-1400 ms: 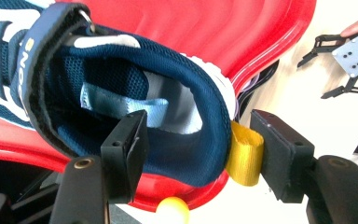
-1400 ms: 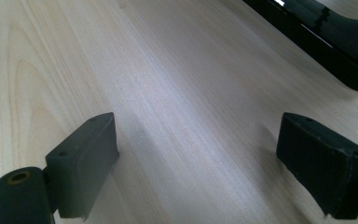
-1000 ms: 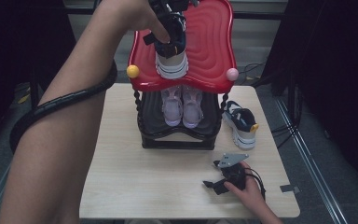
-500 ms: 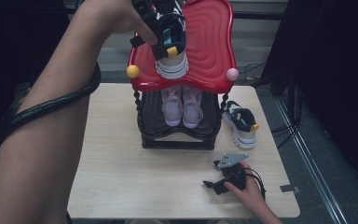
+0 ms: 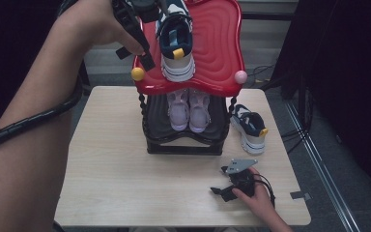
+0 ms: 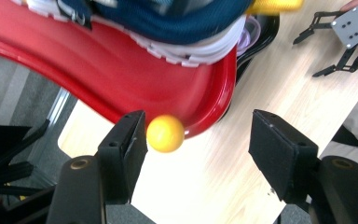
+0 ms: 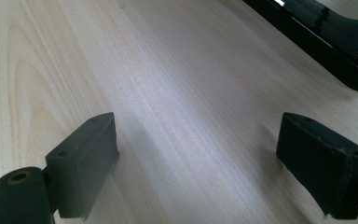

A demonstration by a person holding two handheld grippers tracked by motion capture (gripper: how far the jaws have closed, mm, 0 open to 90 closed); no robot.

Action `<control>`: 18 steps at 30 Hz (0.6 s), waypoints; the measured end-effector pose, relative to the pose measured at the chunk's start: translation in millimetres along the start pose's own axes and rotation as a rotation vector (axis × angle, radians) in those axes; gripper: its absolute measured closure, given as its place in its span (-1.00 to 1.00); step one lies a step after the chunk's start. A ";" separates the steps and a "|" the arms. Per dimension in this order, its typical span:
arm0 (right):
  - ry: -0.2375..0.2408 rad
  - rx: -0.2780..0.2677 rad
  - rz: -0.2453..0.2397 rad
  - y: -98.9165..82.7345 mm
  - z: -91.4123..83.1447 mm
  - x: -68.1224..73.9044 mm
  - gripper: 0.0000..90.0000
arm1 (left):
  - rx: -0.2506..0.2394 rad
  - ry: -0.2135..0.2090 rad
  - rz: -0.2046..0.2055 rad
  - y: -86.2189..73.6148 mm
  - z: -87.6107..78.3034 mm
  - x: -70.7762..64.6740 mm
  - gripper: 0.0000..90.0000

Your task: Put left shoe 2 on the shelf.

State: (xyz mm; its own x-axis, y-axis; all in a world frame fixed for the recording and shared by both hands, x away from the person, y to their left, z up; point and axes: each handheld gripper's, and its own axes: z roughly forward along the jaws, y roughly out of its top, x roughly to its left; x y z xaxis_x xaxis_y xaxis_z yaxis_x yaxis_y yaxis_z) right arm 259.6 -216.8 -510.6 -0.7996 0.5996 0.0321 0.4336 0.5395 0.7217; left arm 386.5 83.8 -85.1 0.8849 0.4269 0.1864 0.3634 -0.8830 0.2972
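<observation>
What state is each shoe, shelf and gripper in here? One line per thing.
Navy shoe: on red shelf.
Pink pair: on black shelf.
Second navy shoe: on table.
Left gripper: open, empty.
Right gripper: open, on table.

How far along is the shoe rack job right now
Done: one navy sneaker sits on the red top shelf, and a pink pair fills the black lower shelf. In hand: nothing; the left gripper is open beside the shelf, and the right gripper rests open on the table. Left: the matching sneaker on the table.
</observation>
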 end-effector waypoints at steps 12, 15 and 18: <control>0.000 0.000 0.000 0.0 0.0 0.0 -0.74 | -0.010 -0.009 -0.028 -24.5 7.0 2.5 -0.20; 0.000 0.000 0.000 0.0 0.0 0.0 -0.74 | -0.005 -0.022 -0.038 -30.3 9.5 2.7 -0.20; 0.000 0.000 0.000 0.0 0.0 0.0 -0.74 | 0.000 -0.021 -0.044 -36.2 11.1 3.6 -0.20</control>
State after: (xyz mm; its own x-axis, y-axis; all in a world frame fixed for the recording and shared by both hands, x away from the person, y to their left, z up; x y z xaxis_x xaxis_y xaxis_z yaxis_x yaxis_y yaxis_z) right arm 259.6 -216.8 -510.6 -0.7996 0.5996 0.0321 0.4335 0.5395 0.7219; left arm 379.8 115.1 -105.6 0.8738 0.4613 0.1538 0.4023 -0.8635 0.3043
